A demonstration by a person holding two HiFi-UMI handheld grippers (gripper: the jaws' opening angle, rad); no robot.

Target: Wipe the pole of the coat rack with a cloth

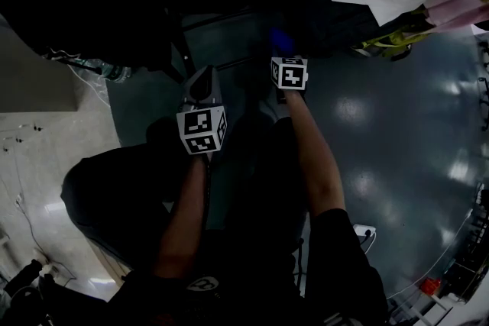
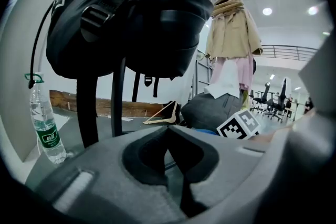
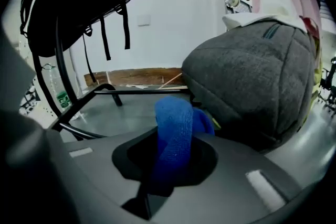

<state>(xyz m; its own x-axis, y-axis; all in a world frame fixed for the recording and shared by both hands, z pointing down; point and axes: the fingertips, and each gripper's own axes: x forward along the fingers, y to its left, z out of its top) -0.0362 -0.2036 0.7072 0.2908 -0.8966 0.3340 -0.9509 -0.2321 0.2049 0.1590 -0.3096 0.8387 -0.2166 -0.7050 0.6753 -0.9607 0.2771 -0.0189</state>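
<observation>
The coat rack's black pole (image 2: 118,97) rises in the left gripper view under a black backpack (image 2: 126,13) that hangs on it. My left gripper (image 2: 169,131) points at it with its jaws shut and nothing between them. A folded blue cloth (image 3: 176,128) is clamped in my right gripper (image 1: 281,50), sticking up out of the jaws. From the head view the left gripper (image 1: 203,84) sits a little left of and nearer than the right, both held low over the floor. The rack's black base legs (image 3: 105,89) lie just ahead of the cloth.
A grey bag (image 3: 247,86) lies on the floor close to the right of the cloth. A water bottle (image 2: 47,123) stands left of the pole. Beige and pink coats (image 2: 231,34) hang farther back. A white wall is behind the rack.
</observation>
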